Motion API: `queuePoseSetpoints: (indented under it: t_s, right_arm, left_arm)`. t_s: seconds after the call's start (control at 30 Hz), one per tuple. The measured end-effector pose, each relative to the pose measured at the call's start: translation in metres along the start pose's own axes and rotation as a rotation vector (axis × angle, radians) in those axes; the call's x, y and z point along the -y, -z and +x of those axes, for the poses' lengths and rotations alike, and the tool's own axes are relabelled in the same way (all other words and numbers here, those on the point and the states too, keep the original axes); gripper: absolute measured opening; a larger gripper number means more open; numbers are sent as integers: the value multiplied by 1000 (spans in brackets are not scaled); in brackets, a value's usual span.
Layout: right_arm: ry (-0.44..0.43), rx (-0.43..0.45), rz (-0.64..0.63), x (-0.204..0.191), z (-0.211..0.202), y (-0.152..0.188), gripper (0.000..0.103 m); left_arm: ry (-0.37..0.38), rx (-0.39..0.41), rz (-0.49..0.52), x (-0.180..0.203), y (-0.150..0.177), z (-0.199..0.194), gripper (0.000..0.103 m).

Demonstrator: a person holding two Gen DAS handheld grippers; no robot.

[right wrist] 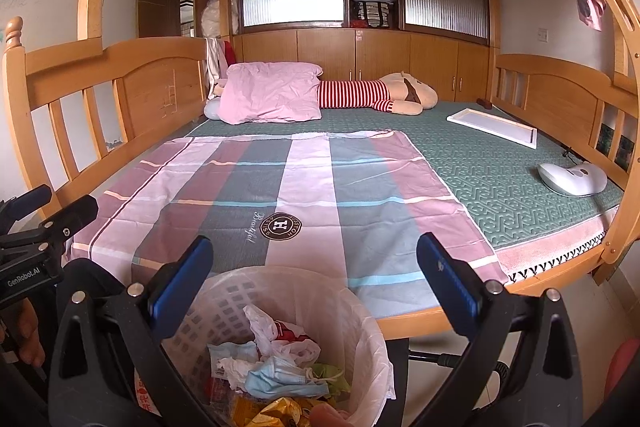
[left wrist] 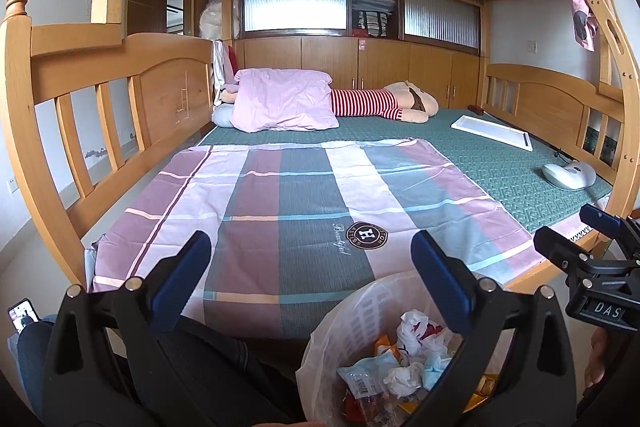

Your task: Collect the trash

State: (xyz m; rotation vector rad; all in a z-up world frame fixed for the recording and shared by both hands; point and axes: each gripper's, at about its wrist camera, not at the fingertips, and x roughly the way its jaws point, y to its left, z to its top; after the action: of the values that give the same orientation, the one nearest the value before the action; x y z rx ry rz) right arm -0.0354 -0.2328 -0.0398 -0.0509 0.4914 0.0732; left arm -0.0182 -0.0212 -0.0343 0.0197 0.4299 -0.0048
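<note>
Left wrist view is showing my left hand-held gripper (left wrist: pixel 311 263) with its blue pads standing wide apart and nothing between them. Right wrist view is showing my right hand-held gripper (right wrist: pixel 314 269) in the same condition: spread wide, carrying nothing.

Status of the collection bin: the white basket (right wrist: pixel 352 311), lined with a thin plastic bag, is standing on the floor at the foot of the bed, directly below both grippers. It is holding the trash (right wrist: pixel 276 367): crumpled tissues, a blue face mask (right wrist: pixel 280 379), a white plastic bag and several snack wrappers (yellow and orange ones are lying near the bottom of the frame).

Status of the work area: the plaid sheet (left wrist: pixel 280 211) is lying flat on the bed and I am seeing no loose scraps on it. The green mat (right wrist: pixel 500 179) beyond it is carrying a pink pillow (left wrist: pixel 284 99), a striped plush toy (left wrist: pixel 384 103), a flat white tray (right wrist: pixel 492 127) and a white rounded device (right wrist: pixel 572 179). None of these looks like waste.

Assessment: I am judging the task to be complete or nearly so, since all visible trash is resting inside the basket. What remains, as far as these views show, is a final check of areas outside the frame (the floor beside the bed is largely hidden).
</note>
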Motion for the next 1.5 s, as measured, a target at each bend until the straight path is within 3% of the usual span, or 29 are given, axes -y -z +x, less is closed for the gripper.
queuePoseSetpoints:
  t_s: [1.5]
  right_arm:
    - [-4, -28, -5, -6, 8, 9, 99]
  left_arm:
    - [4, -58, -17, -1, 5, 11, 99]
